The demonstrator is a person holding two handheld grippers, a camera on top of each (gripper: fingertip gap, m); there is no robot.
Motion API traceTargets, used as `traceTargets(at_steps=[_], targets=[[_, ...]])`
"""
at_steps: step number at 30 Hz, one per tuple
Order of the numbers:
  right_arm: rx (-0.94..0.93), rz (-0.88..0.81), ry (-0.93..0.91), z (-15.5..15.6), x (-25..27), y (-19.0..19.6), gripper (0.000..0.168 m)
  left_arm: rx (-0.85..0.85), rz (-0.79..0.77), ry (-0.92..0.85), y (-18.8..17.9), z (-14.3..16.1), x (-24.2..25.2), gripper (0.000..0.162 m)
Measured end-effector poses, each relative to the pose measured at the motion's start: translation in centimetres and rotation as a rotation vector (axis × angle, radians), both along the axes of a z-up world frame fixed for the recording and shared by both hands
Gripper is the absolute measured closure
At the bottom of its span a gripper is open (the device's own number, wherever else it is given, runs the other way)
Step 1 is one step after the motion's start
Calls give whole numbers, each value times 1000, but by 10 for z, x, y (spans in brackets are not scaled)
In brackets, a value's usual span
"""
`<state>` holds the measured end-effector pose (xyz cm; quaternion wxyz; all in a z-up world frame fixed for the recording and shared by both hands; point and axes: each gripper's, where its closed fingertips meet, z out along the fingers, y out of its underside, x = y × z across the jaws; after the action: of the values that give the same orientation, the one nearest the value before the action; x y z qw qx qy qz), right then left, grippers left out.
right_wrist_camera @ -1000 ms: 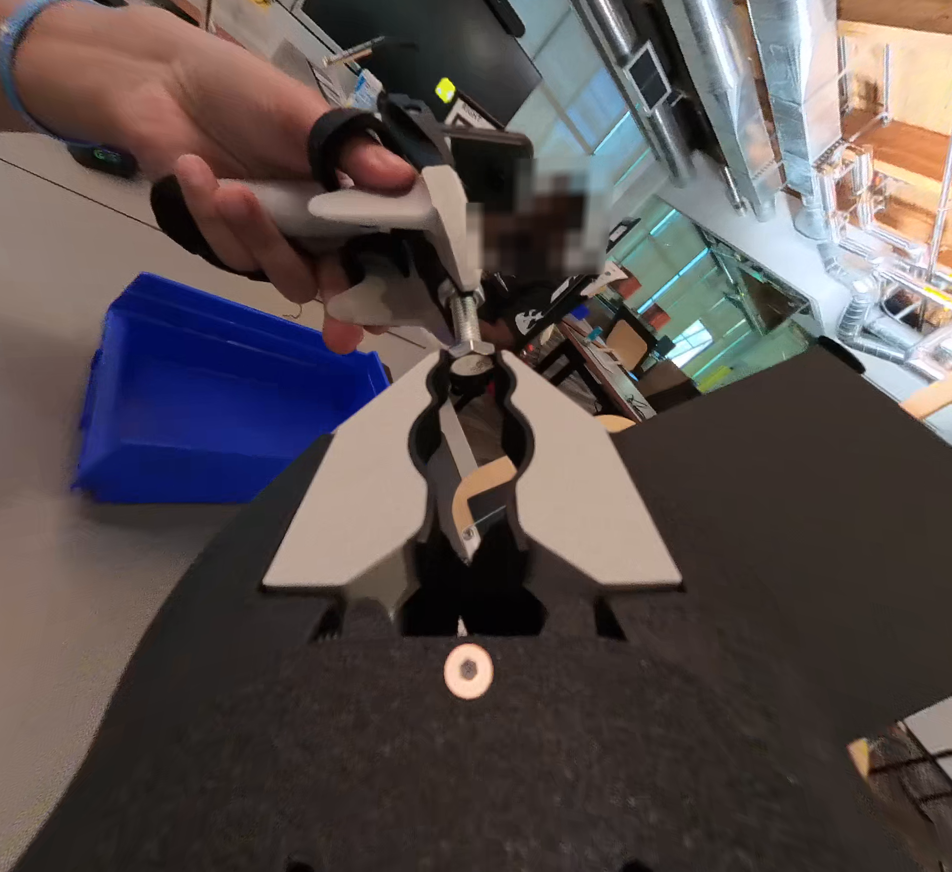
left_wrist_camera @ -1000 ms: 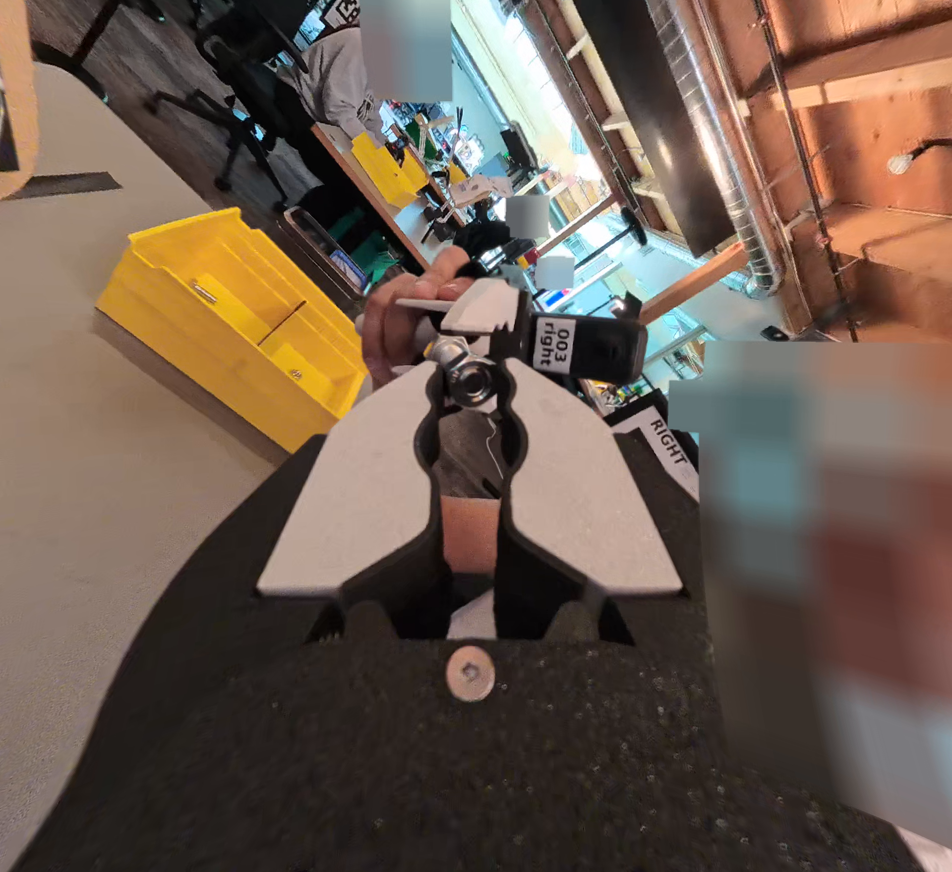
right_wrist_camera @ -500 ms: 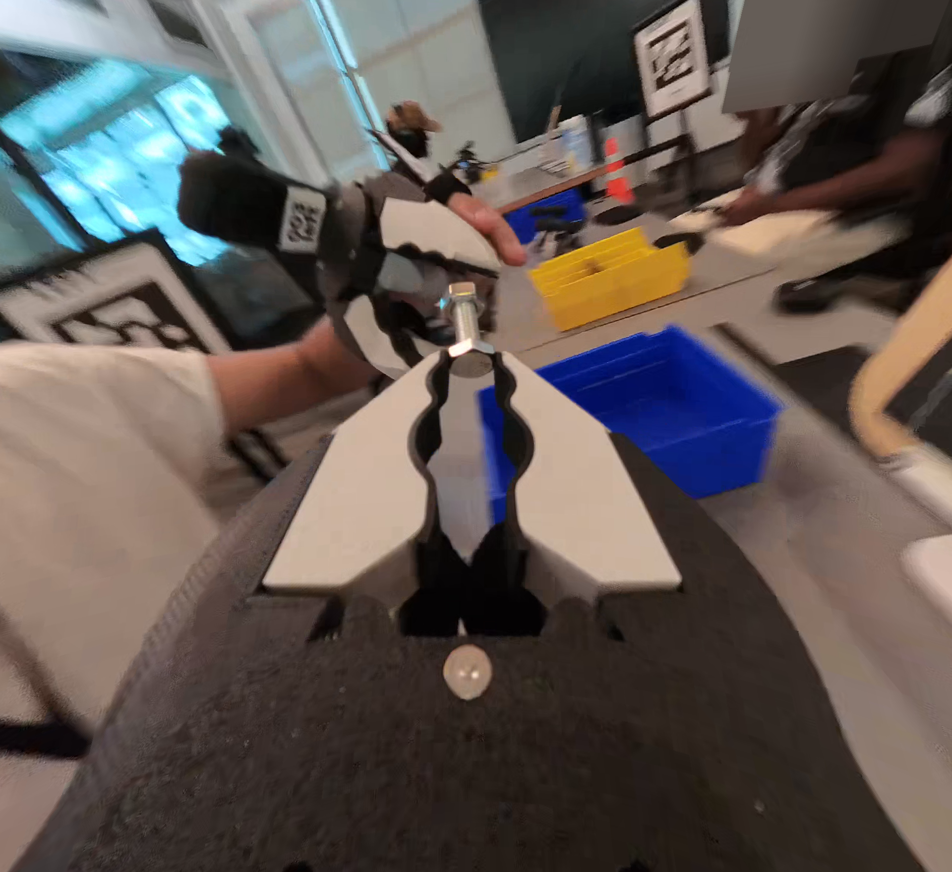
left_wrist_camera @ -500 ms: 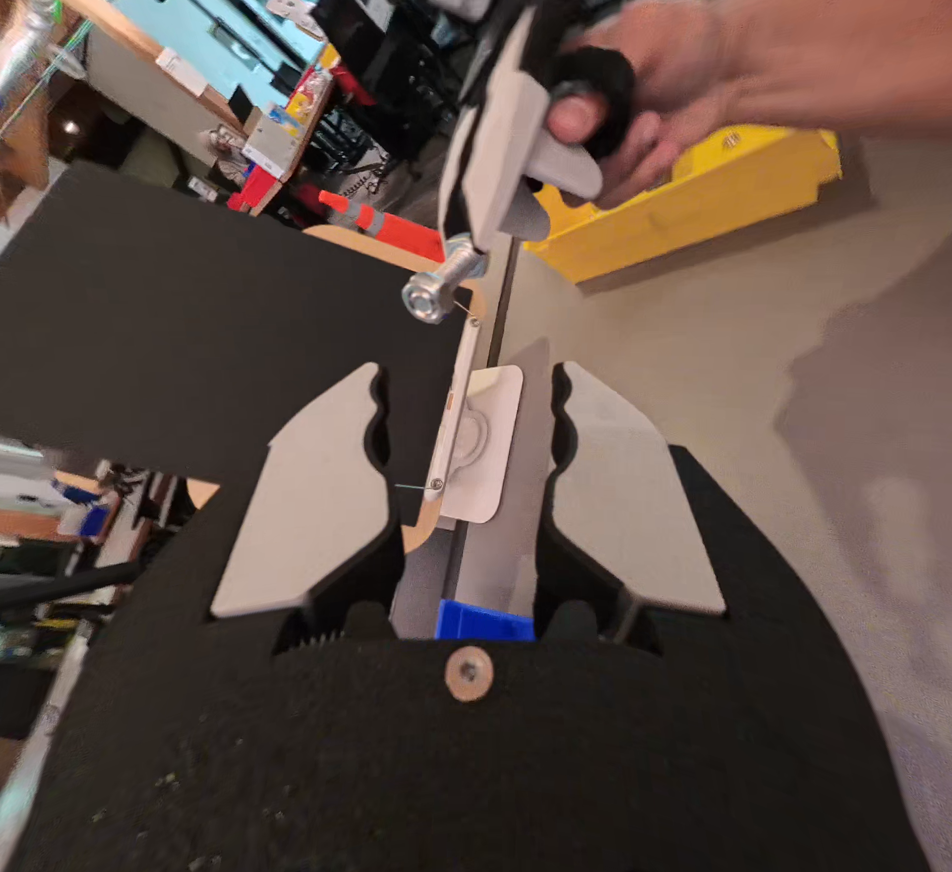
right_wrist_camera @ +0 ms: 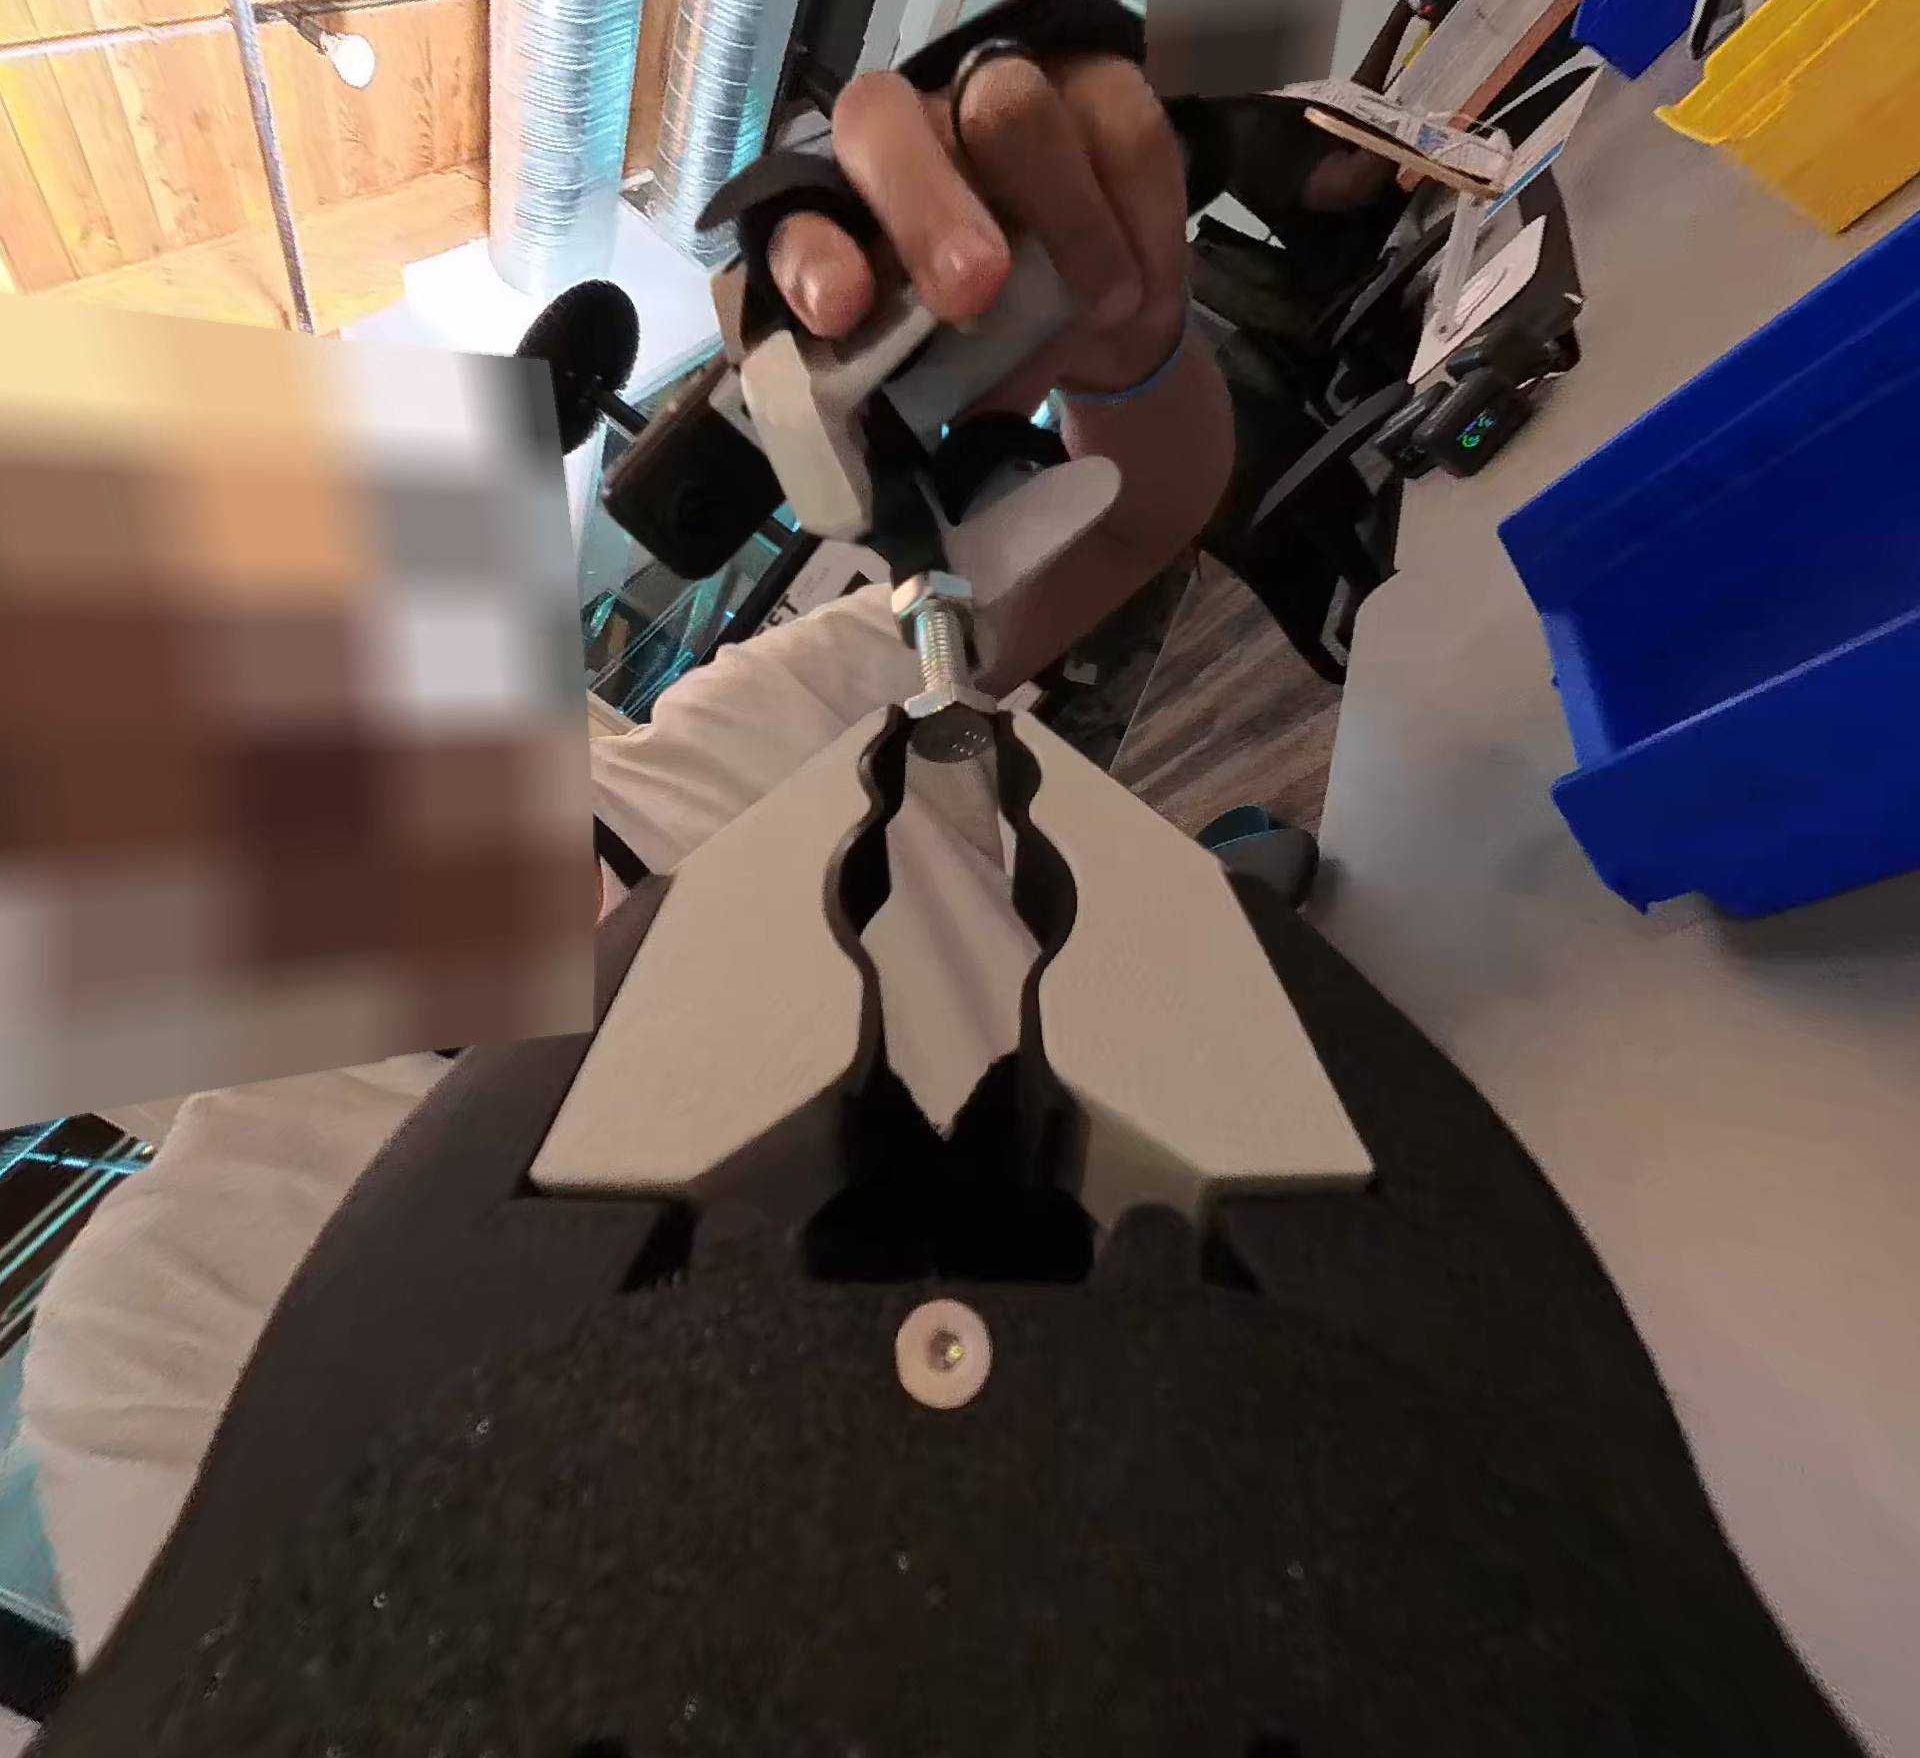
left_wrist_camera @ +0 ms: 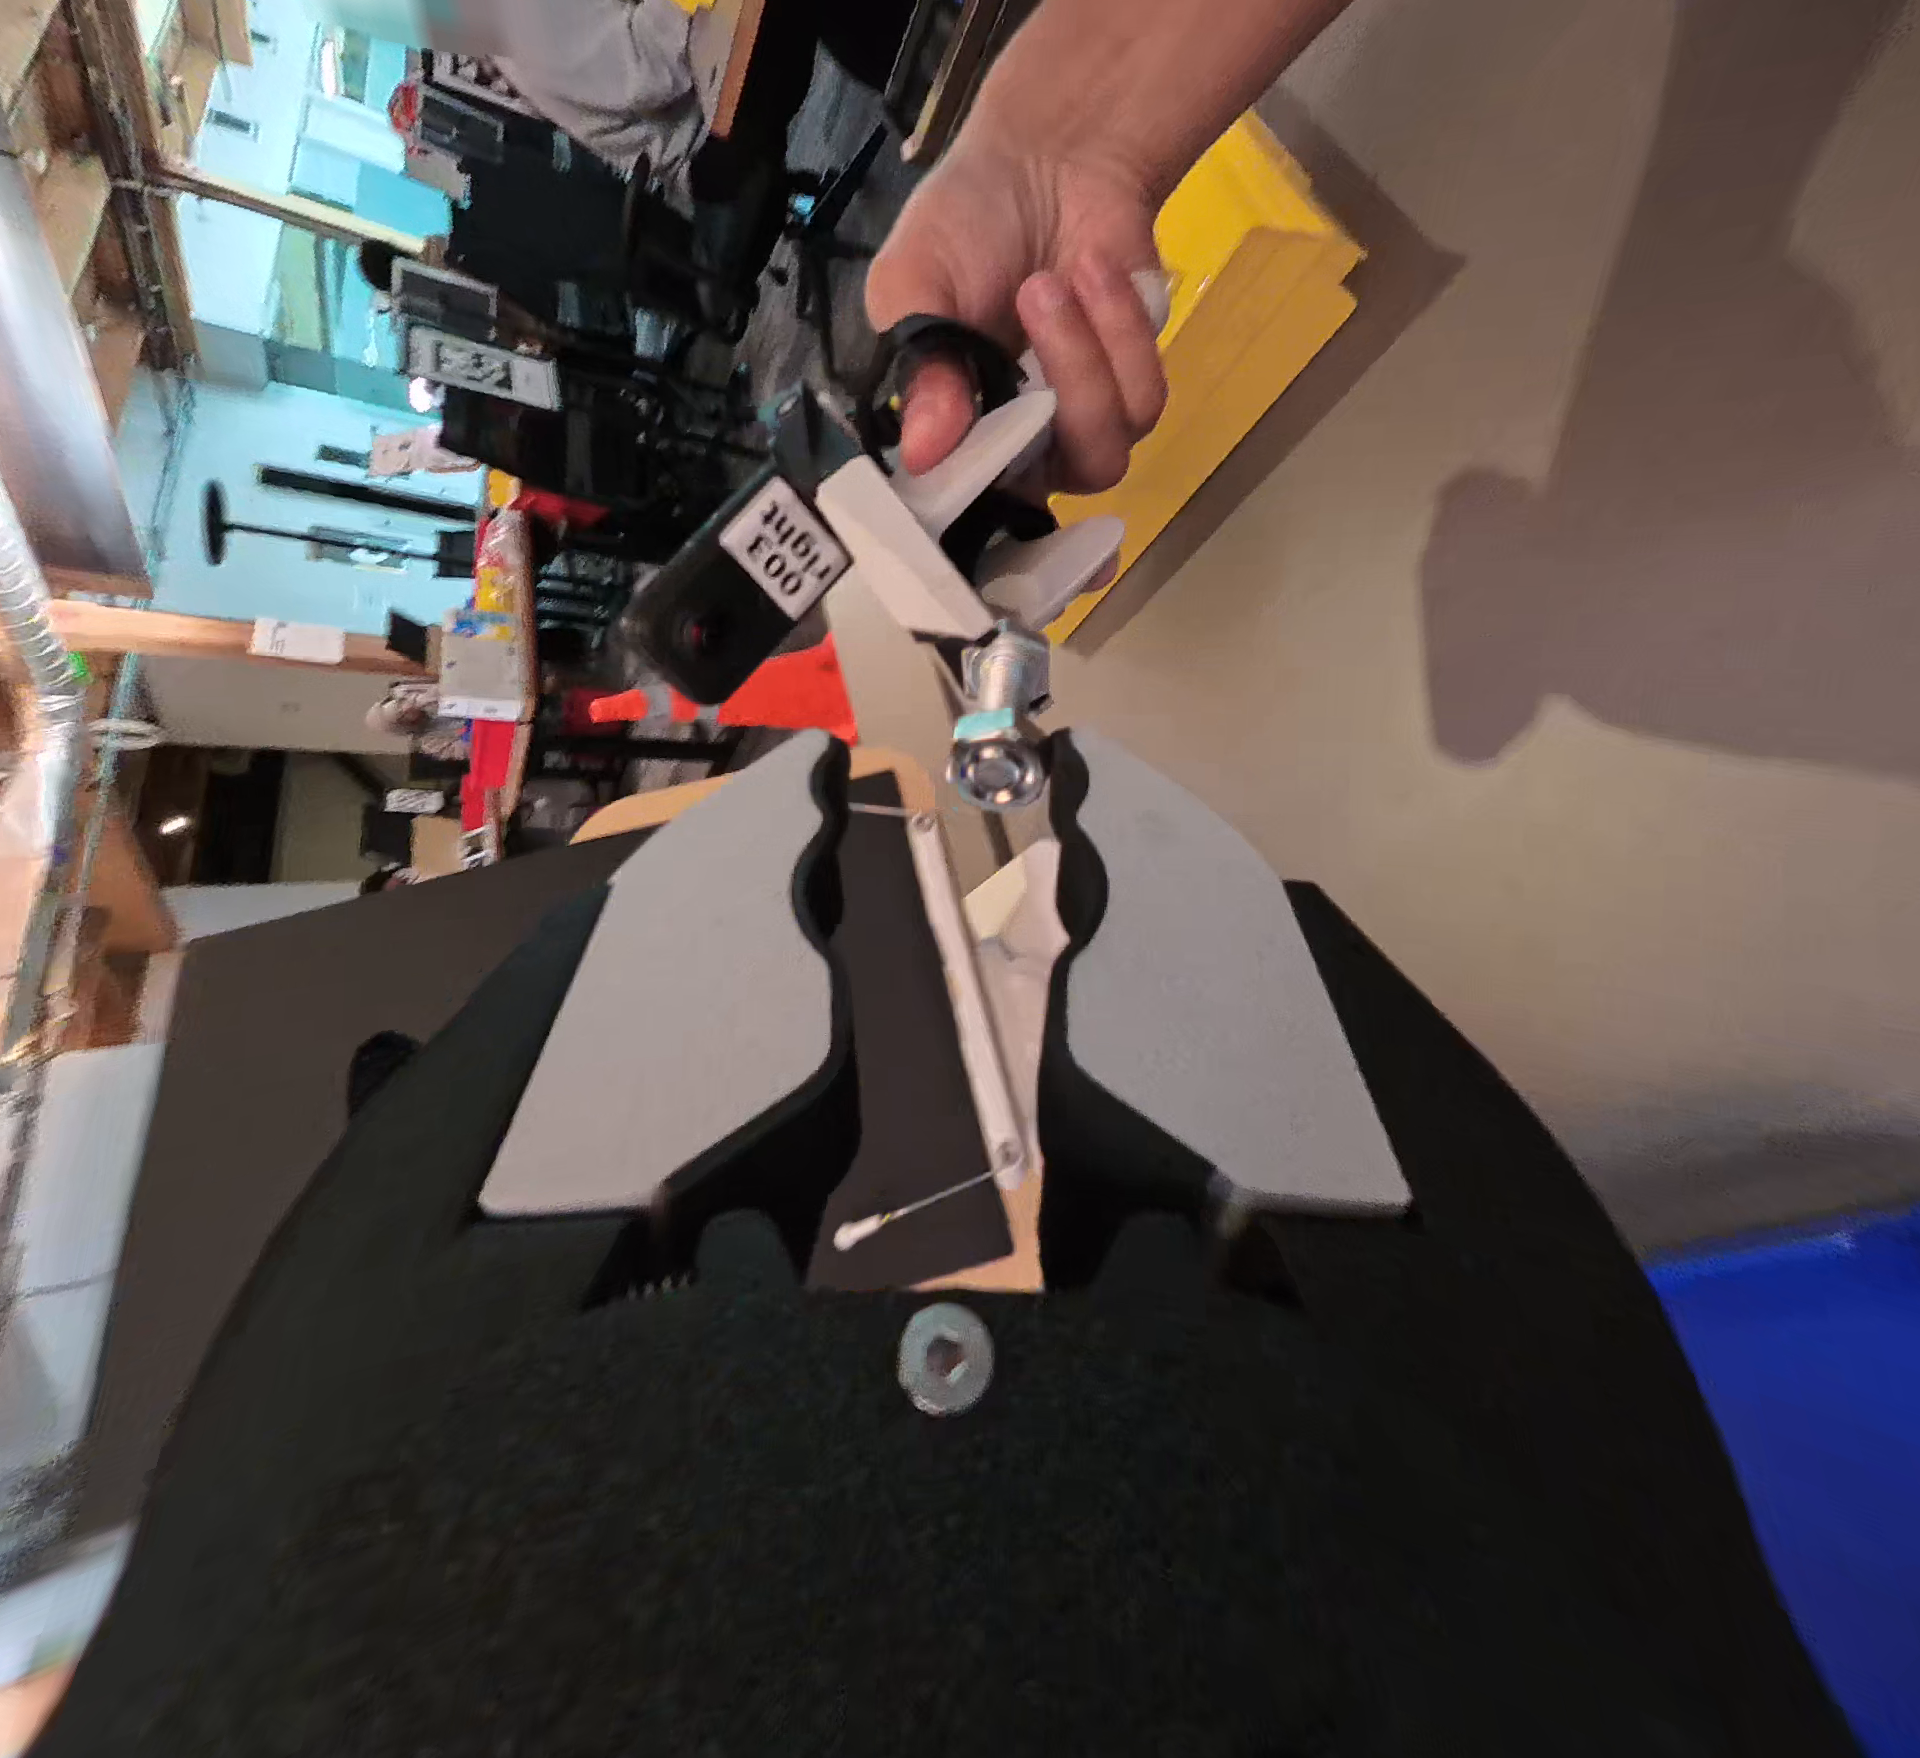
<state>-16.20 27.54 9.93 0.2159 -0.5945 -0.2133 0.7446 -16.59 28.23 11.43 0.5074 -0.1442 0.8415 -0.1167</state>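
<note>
Steel bolt (right_wrist_camera: pixel 940 669) | right tool (right_wrist_camera: pixel 948 726) clamps head | left view: left tool (left_wrist_camera: pixel 945 758) agape

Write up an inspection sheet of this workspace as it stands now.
Surface: grey table, two bins standing on it.
Job's things: bolt held in the air, nut on its far end.
Clutter: blue bin; yellow bin.
Grippers: right gripper, jaws shut on the bolt's head; left gripper, jaws open, nut at their tips.
Cables: nothing seen.
Surroundings: workshop with silver ducts, desks and other people.
</note>
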Motion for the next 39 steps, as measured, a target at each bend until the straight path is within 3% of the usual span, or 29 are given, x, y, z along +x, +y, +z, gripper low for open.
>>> traceTargets(at_steps=[3, 5, 8, 11, 17, 22, 24, 26, 28, 31, 34, 39], targets=[[-16, -10, 18, 3, 4, 4, 152, -39, -43, 23, -3, 0, 1, 144], [-8, -18, 8, 3, 5, 5, 152, -90, -27, 45, -2, 1, 2, 145], [80, -87, -55, 1, 5, 8, 152, -316, 56, 104, 2, 0, 3, 145], [278, -209, -186, -3, 5, 9, 152, -611, 114, 122, 4, -2, 4, 146], [784, -544, -448, -1, 12, 12, 152, -1391, 229, 180, 8, 1, 10, 147], [1182, -712, -774, -20, 20, 8, 151, -1953, 337, 316, 8, -22, 16, 148], [1292, -745, -873, -28, 21, 7, 151, -2174, 364, 375, 9, -33, 18, 148], [1285, -754, -879, -34, 21, 6, 151, -2346, 352, 429, 10, -41, 19, 146], [1167, -738, -794, -42, 20, 6, 152, -2356, 313, 445, 10, -50, 18, 144], [993, -700, -707, -58, 18, 7, 152, -2164, 272, 421, 6, -66, 13, 140], [780, -658, -601, -70, 17, 2, 152, -2010, 176, 321, -7, -74, 5, 118], [313, -503, -305, -87, 9, -25, 152, -1403, 275, 58, -17, -114, -12, 103]])
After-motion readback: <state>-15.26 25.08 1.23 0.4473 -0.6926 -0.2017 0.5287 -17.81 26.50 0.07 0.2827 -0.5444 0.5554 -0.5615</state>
